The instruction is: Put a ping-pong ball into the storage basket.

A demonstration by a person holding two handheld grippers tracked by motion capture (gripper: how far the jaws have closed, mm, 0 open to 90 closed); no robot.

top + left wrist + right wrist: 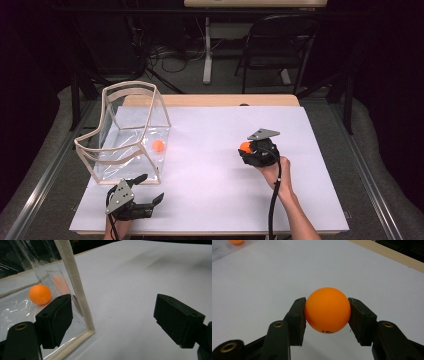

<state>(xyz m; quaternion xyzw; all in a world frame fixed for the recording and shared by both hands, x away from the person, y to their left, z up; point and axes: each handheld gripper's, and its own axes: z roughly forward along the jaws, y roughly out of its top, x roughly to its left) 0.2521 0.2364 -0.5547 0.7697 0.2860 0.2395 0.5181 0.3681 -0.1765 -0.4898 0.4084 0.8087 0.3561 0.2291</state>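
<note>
We hold 1 orange ball (327, 310) clamped in the right gripper (248, 148) above the desk (210, 190), left gripper (148, 187) jaws apart beside the clear bin (127, 131), so next we likely carry it over the rim and release.

a lab: dark curtains, floor cables (170, 55), a folding chair (280, 45), white worktable (210, 200).

White table (210, 200), clear bin (125, 132) on it
</note>
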